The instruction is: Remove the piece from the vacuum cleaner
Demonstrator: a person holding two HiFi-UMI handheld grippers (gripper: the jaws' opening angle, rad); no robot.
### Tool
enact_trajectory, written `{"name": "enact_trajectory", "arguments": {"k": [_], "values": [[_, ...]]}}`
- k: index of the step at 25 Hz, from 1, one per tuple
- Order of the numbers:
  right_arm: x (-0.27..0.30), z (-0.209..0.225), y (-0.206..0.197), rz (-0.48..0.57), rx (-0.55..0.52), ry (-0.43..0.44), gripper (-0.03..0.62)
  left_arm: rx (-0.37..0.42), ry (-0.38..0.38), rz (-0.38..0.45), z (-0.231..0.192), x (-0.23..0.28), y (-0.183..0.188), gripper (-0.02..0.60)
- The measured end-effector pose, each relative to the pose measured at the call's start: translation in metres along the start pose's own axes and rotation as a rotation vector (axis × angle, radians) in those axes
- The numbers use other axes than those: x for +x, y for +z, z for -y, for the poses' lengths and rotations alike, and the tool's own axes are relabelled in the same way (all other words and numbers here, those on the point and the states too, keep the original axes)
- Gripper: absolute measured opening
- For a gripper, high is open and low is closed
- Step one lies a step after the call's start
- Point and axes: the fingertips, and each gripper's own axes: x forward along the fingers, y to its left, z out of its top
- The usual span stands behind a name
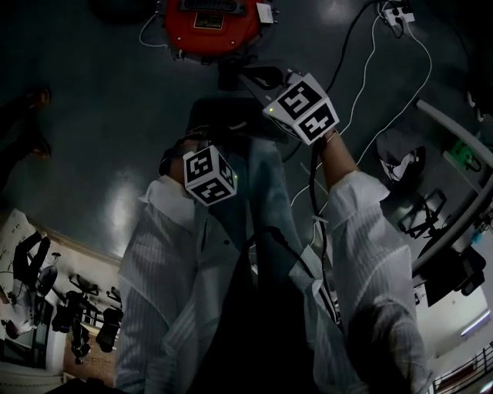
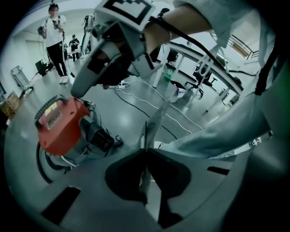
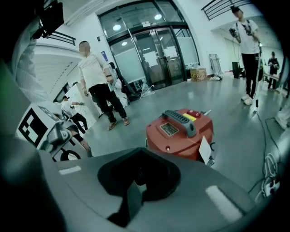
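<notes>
Left gripper view, left gripper (image 2: 146, 136) clamped on thin pale strip (image 2: 161, 113), right gripper (image 3: 135, 186) clenched empty.

1. White cables (image 1: 428, 61) trail over the dark floor (image 1: 92, 138), upper right of the head view.
2. A power strip (image 1: 397, 14) lies at the top right.
3. In the right gripper view, a person in a white shirt (image 3: 93, 68) stands at upper left, beside glass doors (image 3: 149, 45).

The head view's top edge cuts off the vacuum cleaner (image 1: 209, 27), and the pale strip (image 2: 158, 118) in the left hand-held gripper (image 2: 146, 136), perhaps fabric, is blurred.
</notes>
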Motion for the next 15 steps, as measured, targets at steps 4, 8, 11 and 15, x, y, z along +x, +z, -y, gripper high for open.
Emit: {"name": "enact_trajectory", "arguments": {"k": [4,8,11,15], "values": [[-0.080,-0.017,0.060,0.125,0.010,-0.132,0.002,-0.069,0.094,0.079,-0.010,-0.065,0.038,0.020],[-0.179,-0.057,0.118,0.230,0.038,-0.267,0.002,-0.149,0.174,0.150,-0.003,-0.156,0.072,0.020],[-0.249,-0.092,0.163,0.313,0.034,-0.347,0.002,-0.189,0.253,0.197,-0.001,-0.227,0.098,0.020],[-0.325,-0.128,0.212,0.436,0.036,-0.454,0.002,-0.211,0.362,0.256,0.004,-0.313,0.136,0.020]]}}
